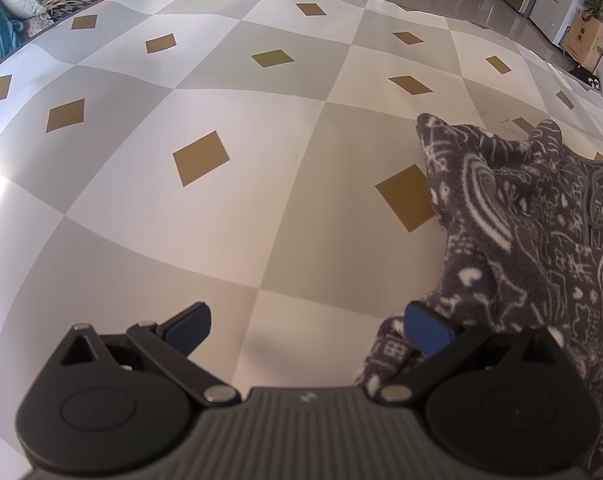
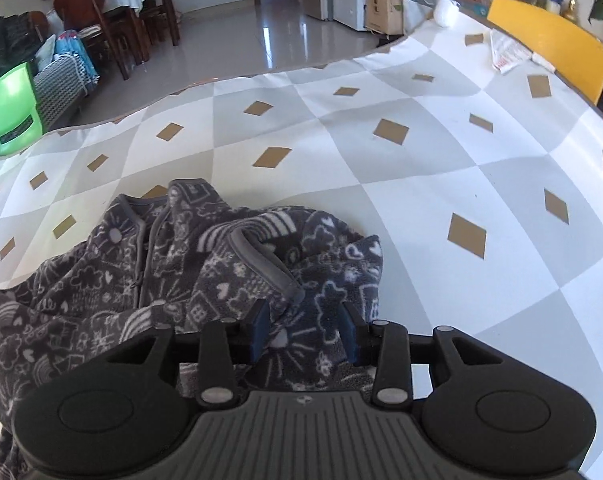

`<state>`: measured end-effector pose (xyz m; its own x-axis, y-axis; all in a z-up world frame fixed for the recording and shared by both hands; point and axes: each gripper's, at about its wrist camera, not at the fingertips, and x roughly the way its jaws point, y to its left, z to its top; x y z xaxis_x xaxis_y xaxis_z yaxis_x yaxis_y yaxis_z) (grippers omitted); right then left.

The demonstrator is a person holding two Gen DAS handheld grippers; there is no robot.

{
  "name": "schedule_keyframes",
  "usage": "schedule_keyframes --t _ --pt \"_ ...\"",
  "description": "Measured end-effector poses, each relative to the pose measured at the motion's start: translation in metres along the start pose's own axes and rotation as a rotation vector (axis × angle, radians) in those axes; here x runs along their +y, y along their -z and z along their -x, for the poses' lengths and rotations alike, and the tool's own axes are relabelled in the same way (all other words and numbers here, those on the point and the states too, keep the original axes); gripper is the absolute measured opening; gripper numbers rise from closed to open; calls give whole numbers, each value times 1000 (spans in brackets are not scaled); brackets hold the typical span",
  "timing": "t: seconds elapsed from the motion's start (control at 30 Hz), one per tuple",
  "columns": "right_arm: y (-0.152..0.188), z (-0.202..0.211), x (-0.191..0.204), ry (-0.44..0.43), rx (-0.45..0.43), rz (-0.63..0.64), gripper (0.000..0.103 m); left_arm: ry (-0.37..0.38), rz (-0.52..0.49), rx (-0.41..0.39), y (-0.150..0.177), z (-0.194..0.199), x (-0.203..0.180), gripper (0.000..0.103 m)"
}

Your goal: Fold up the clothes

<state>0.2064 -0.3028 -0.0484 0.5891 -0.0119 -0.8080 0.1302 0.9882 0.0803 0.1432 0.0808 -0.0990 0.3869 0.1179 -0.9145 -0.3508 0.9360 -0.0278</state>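
Observation:
A dark grey fleece jacket [image 2: 149, 280] with white doodle print, a zip and grey trim lies crumpled on the checked tablecloth [image 2: 441, 152]. In the left wrist view the jacket [image 1: 521, 232] fills the right side. My left gripper [image 1: 309, 328] stands wide open over bare cloth, and its right fingertip [image 1: 427, 330] sits at the jacket's near edge. My right gripper [image 2: 305, 330] hovers low over the jacket's right part. Its blue pads are a short way apart; fleece shows in the gap, and the pads do not press on it.
The tablecloth [image 1: 221, 100] has grey and white squares with tan diamonds. A white packet [image 2: 509, 56] and a white roll [image 2: 447, 12] lie at the far right corner, by a yellow chair back [image 2: 549, 40]. A green chair [image 2: 9, 112] stands beyond the far left edge.

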Motion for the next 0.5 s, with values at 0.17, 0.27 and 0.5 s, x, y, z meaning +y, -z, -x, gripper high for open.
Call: schedule_keyframes --t 0.17,0.27,0.5 --pt "-2 -12 -16 -17 23 -152 37 -4 -3 -2 1 1 -2 103" --pt "-2 -15 -21 -20 28 -217 38 -1 2 1 1 1 -2 103" --pt "0 -14 -24 39 39 -309 39 0 5 4 0 0 -1 103"
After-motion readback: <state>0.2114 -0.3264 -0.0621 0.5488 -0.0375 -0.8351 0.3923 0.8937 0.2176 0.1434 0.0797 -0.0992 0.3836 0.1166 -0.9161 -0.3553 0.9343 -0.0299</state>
